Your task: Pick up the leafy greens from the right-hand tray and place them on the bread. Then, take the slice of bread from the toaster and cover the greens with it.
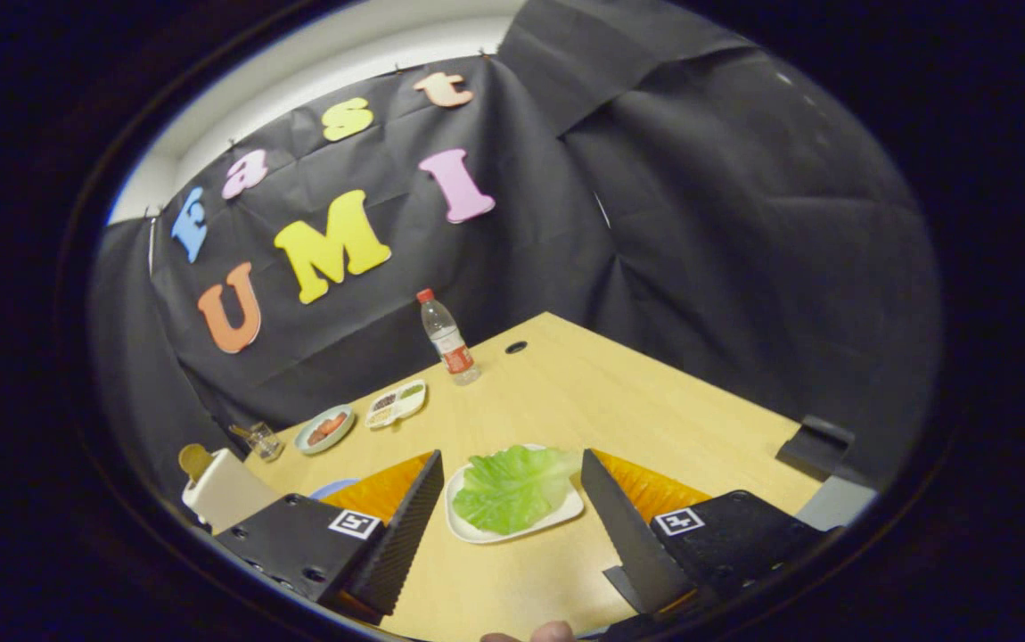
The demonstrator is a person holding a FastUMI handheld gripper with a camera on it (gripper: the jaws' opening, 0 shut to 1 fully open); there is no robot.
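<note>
Now, left to right: toaster (225, 489) at the table's (655, 419) left edge with bread (194, 460) poking up, partly hidden; sausage dish (324, 429); divided snack tray (397, 403); leafy greens (512, 486) on a white tray (477, 532) between the gripper's (508, 486) wide-apart fingers.

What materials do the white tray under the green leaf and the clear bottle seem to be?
White rounded tray: likely glazed ceramic or plastic, smooth even surface. Clear red-capped bottle: thin plastic, see-through. The open gripper frames the green leafy lettuce.
</note>
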